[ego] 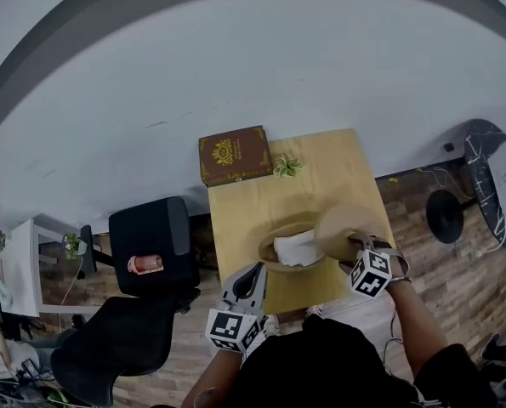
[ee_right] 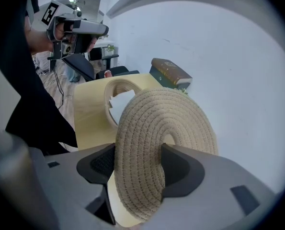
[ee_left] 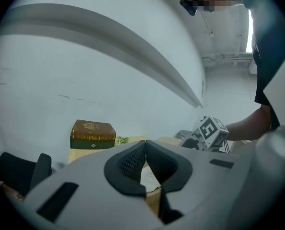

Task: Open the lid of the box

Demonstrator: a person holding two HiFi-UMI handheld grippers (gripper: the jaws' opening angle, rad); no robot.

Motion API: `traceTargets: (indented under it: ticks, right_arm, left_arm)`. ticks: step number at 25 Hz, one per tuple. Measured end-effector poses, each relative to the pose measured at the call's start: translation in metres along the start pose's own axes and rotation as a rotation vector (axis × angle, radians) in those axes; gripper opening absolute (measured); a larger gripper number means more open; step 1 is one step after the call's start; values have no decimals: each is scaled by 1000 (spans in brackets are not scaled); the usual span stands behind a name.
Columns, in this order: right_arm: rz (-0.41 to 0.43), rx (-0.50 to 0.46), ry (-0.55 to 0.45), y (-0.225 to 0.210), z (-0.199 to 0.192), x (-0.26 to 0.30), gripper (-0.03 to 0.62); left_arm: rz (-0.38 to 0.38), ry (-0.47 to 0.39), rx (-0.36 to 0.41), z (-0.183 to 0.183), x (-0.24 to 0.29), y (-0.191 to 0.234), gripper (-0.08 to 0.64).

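Right claw (ee_right: 138,164) clamps the woven lid (ee_right: 166,123) clear of the open box (ego: 266,246), left claw (ee_left: 145,150) pinched shut nearby; next I need bare bench (ego: 244,202) to park it.

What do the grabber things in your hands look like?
Both are grey plastic with dark ribbed pads: the left gripper and the right gripper. Each carries a white cube with black square markers. The person wears a black top.

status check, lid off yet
Left gripper shut, empty. Right gripper shut on lid, clear of box. Paper inside; nothing in the way.
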State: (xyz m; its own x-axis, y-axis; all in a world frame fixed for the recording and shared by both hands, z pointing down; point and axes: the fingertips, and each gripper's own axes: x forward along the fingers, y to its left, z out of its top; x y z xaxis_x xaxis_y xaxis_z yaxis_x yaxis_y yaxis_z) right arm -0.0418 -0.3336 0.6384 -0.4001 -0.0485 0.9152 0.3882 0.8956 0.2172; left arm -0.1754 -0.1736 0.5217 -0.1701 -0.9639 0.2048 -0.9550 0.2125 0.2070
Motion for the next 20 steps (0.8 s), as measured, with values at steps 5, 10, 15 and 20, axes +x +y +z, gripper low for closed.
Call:
traceTargets:
  ticks: [5, 10, 15, 20]
  right_arm:
    - [8, 5, 42, -8, -29, 4, 304]
    - [34, 36, 46, -10, -51, 15, 304]
    - [72, 68, 40, -11, -72, 30, 304]
    - [120, 34, 68, -3, -92, 51, 304]
  left_arm:
    - [-8, 2, -11, 2, 16, -9, 20]
    - [-23, 30, 16, -2, 28, -18, 20]
    - [-20, 39, 36, -1, 44, -25, 20]
    - [-24, 44, 16, -1, 60, -32, 20]
